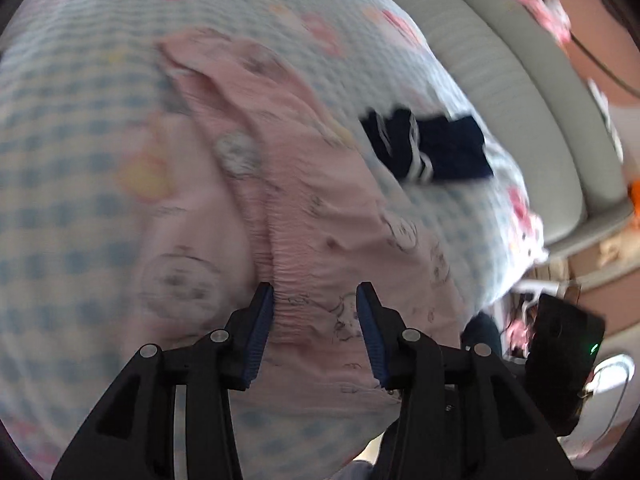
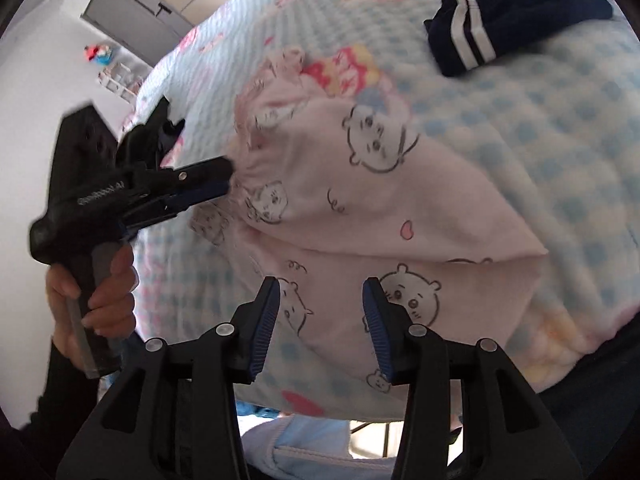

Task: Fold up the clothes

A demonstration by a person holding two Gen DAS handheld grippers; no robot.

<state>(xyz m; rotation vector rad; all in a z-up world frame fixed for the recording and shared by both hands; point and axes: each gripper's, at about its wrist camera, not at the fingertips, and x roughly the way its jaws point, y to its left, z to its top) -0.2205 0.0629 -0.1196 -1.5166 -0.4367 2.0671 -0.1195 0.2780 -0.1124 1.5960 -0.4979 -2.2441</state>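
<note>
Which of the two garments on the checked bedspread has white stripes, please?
The dark navy garment, lying apart near the bedspread's far side; the pink bear-print garment by the tongs has none.

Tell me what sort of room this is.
Most likely a bedroom: clothes lie on a bed with a blue checked cartoon bedspread and a padded grey headboard; a grey wardrobe stands by the wall.

bedspread (image 2: 560, 152) right of pink garment (image 2: 360, 200): bare | far corner: navy garment (image 2: 516, 12)
</note>
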